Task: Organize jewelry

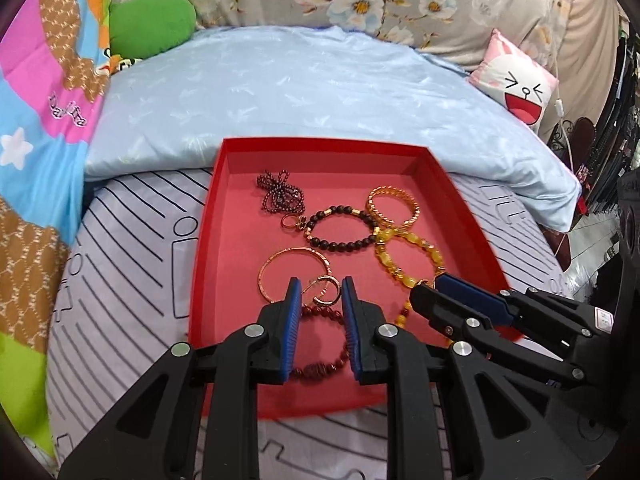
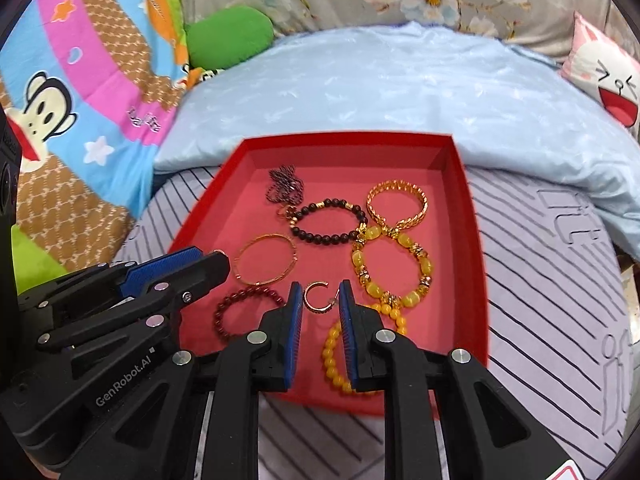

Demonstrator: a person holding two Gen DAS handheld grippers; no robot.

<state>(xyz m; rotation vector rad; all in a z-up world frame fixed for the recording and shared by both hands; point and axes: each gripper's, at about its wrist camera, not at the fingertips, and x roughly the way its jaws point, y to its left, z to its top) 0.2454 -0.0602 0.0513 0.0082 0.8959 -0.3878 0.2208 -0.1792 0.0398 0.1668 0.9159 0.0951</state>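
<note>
Seven jewelry pieces [image 2: 328,220], perhaps eight.

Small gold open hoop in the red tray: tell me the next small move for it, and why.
Probably lower the right tool and close on the small gold open hoop. It lies loose on the red tray, framed between that tool's open blue pads, held by nothing yet.

Striped bed sheet [image 1: 132,248] below; pale blue pillow [image 1: 296,92], green plush [image 1: 150,24], cartoon blanket [image 2: 80,92], white-pink cushion [image 1: 516,84] behind.
</note>
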